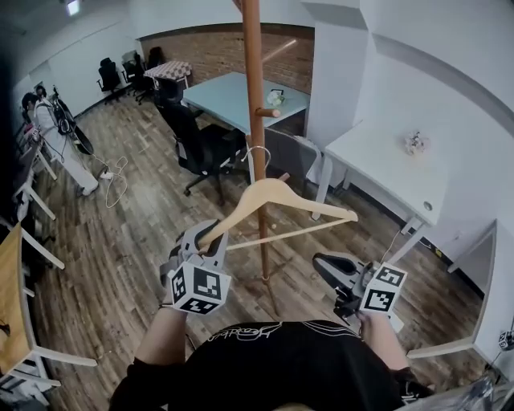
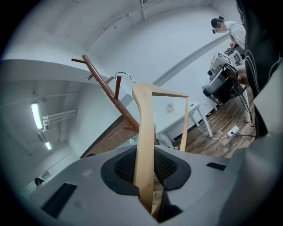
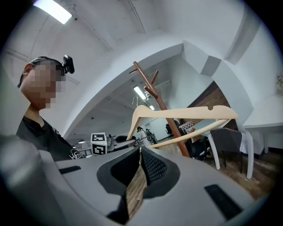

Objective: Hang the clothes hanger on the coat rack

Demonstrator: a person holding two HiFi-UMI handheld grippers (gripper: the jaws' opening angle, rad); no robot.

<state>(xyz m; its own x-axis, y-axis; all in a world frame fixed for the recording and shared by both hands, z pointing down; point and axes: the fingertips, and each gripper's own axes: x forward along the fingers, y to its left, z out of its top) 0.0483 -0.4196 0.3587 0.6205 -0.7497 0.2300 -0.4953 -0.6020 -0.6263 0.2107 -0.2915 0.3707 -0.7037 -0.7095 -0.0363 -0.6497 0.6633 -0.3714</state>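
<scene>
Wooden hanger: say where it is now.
Head view centre: the wooden hanger, its left end clamped in the left gripper, is in front of the coat rack.

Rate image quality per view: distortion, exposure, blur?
Head view: wide-angle bowing toward the edges, dark vignette at left, hanger sharp. Left gripper view: fisheye circle, black corners, tilted scene, strip light bright but contained. Right gripper view: fisheye too, ceiling light blown out at top left.

Pale wooden hanger [image 1: 273, 190], beside brown rack [image 1: 254, 96]
</scene>
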